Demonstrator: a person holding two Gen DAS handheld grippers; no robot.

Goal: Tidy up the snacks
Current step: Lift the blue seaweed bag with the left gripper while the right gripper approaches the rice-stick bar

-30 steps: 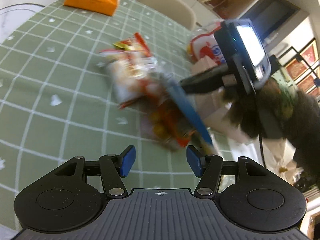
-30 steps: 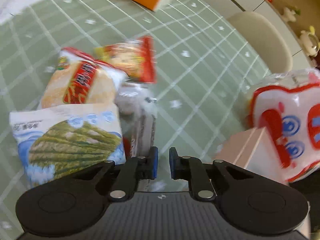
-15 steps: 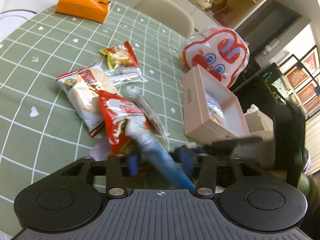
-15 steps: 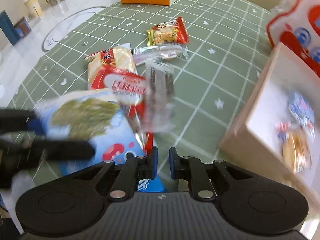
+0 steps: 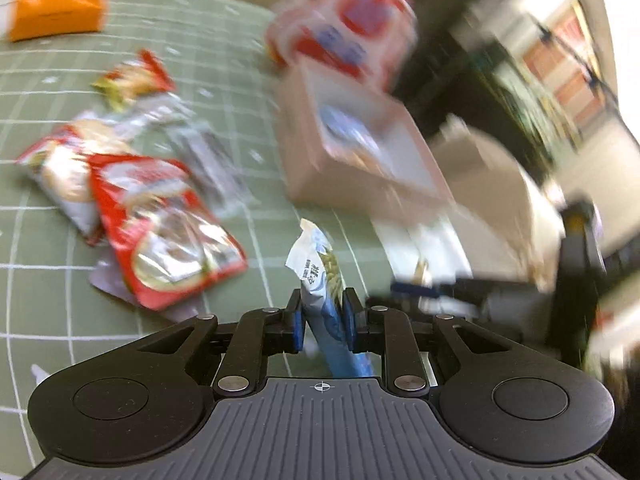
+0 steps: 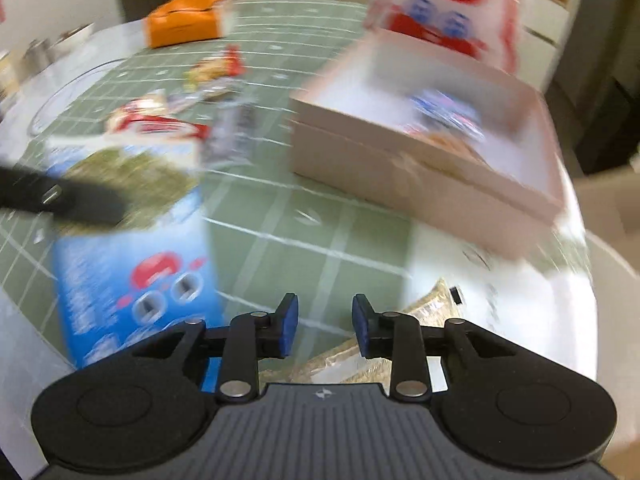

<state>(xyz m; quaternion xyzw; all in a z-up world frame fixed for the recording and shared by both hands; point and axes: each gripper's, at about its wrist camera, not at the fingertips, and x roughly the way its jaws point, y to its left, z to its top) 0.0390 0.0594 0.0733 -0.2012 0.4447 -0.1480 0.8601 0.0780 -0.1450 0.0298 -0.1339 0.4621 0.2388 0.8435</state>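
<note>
1. Blue-and-white seaweed snack packet (image 5: 320, 280): edge-on, upright, pinched between the left fingers (image 5: 297, 326).
2. Red snack packet (image 5: 168, 232): flat on the worktop (image 5: 48, 280), overlapping a rice-cracker packet (image 5: 64, 168).
3. Pink box (image 6: 432, 152): open, wrapped snacks inside.

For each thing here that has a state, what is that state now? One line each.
Left gripper: shut on the blue packet, having just closed.
Blue packet: pinched edge-on between the left fingers.
Right gripper: open, just opened, nothing between its fingers.
Pink box: open, some snacks inside.
Red packet: lying flat on the tablecloth.
</note>
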